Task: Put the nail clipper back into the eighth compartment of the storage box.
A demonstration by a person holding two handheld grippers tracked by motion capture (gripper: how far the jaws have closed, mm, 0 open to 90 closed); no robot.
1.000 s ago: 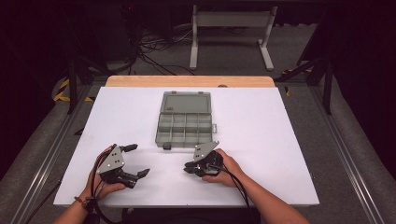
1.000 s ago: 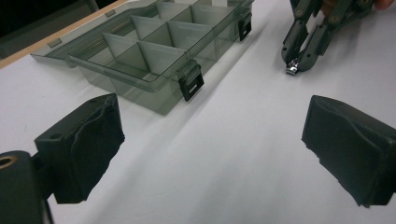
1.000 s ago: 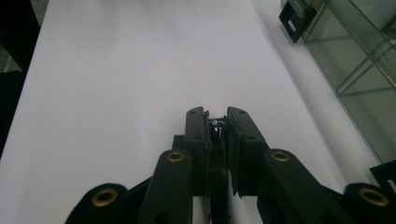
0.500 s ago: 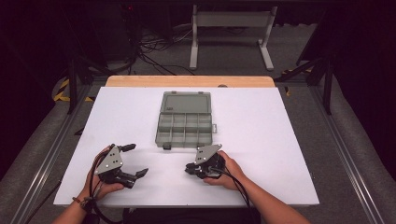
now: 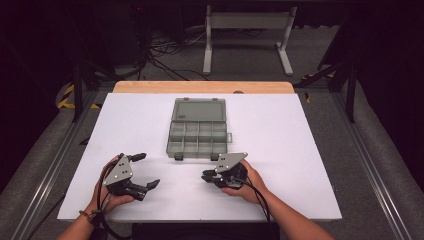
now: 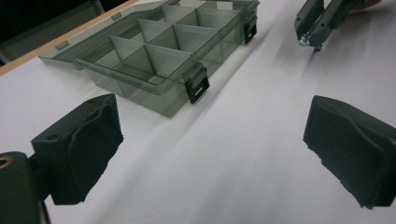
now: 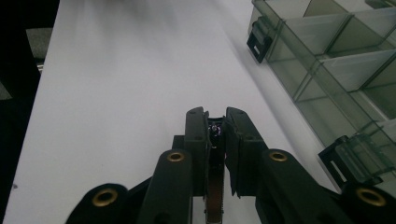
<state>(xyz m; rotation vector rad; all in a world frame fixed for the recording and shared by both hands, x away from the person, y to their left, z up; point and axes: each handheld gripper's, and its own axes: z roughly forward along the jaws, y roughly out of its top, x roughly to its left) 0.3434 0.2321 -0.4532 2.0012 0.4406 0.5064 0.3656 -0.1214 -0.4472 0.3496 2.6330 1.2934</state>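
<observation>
While my left fingers (image 5: 142, 170) stand wide apart over the white surface (image 5: 300, 150), my right fingers (image 7: 215, 125) are pinched on a tiny shiny bit (image 7: 215, 129) — clear in the right gripper view — just beside the open organizer box (image 5: 198, 129).

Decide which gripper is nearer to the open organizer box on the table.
Right. The right gripper sits just below the box's front right corner; the left gripper lies farther off, toward its front left.

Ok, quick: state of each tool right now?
Left tool: open, nothing between its jaws.
Right tool: shut on a small shiny item; what it is cannot be told.
</observation>
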